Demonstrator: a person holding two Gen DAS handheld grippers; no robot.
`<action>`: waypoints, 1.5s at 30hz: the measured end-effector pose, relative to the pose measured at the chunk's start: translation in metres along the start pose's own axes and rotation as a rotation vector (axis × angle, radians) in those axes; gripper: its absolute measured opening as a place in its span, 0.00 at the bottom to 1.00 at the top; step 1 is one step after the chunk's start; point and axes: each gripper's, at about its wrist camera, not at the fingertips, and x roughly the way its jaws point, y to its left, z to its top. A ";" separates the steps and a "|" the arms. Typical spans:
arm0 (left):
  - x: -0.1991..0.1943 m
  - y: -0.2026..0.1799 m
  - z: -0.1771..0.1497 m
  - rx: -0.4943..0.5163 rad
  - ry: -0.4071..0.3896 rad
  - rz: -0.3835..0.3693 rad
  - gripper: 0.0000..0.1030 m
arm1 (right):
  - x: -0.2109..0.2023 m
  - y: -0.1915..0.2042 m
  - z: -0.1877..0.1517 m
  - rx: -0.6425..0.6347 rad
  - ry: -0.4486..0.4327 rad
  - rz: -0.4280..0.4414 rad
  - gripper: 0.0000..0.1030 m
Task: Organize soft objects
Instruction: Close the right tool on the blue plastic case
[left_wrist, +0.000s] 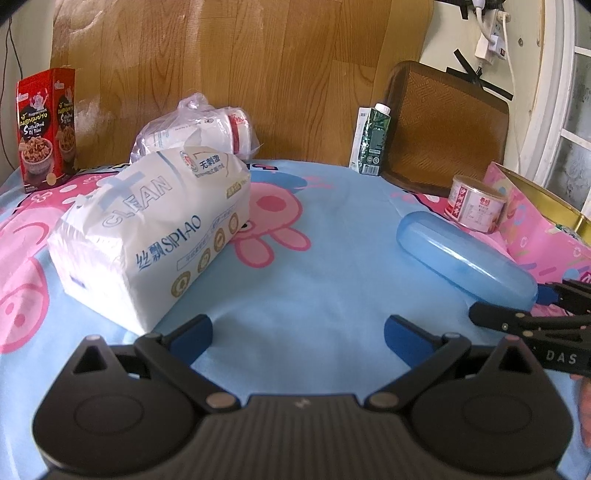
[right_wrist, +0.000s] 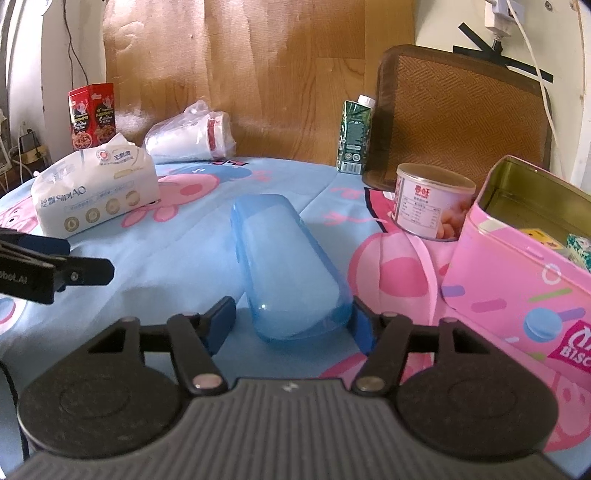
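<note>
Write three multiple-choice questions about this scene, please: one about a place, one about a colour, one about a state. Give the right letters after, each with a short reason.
1. Where does the tissue pack lie?
A. inside the pink tin
B. on the bed sheet, left of the blue case
C. on top of the green carton

2. What colour is the snack box at the back left?
A. red
B. green
C. white

3. How does the right gripper stand around the blue case?
A. shut, far from the case
B. jaws apart, the case's near end between them
C. holding the can

Answers: 1 B, it rests on the sheet, left of the case. 2 A, its faces are red. 3 B, a blue pad shows on either side of the case's near end, and a gap remains at the left pad.
</note>
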 end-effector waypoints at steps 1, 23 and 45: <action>0.000 0.000 0.000 -0.001 0.000 -0.002 1.00 | 0.000 0.000 0.000 0.002 0.000 -0.002 0.65; 0.000 0.000 0.000 -0.009 -0.005 -0.017 1.00 | 0.029 -0.001 0.019 0.056 0.009 -0.049 0.60; 0.001 -0.003 -0.001 0.003 -0.001 -0.007 1.00 | 0.032 -0.001 0.020 0.047 0.014 -0.028 0.65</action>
